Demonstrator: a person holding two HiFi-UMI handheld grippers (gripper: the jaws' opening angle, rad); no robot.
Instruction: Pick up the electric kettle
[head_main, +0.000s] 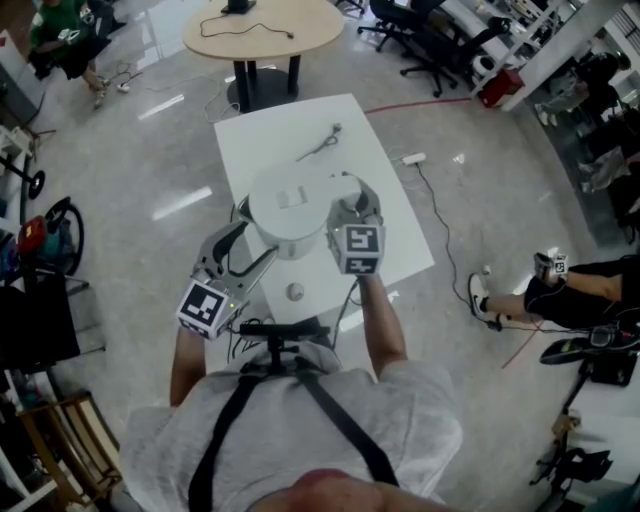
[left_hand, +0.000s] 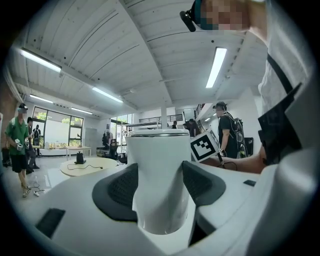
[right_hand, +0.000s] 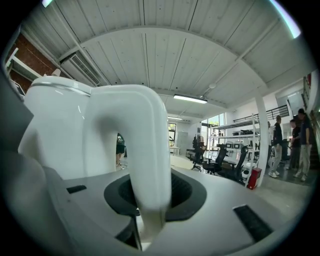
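Kettle: the electric kettle (head_main: 292, 205) is held over the near half of the desk (head_main: 400, 240), towards its near edge. It is judged to be clear of the top, though the gap itself is not shown.
Left claw: the left gripper (left_hand: 159, 186) is clenched on the kettle's lower body, with both dark pads (left_hand: 120, 189) pressed against the white wall.
Right claw: the right gripper (right_hand: 150, 196) is clamped on the handle (right_hand: 145, 145), which stands upright between the jaws.
Step in hand: a lift shared between both claws is judged to be under way.
Done well: both claws are best raised together at one pace, so that the lid is kept level in case water is inside.
Grip care: the squeeze on the smooth rounded wall is not to be eased, since a slip is judged likeliest there; most of the weight is better carried at the handle.
Surroundings: a small round object (head_main: 295, 292) by the near edge and a metal tool (head_main: 322, 142) near the far edge are both well apart from the kettle.
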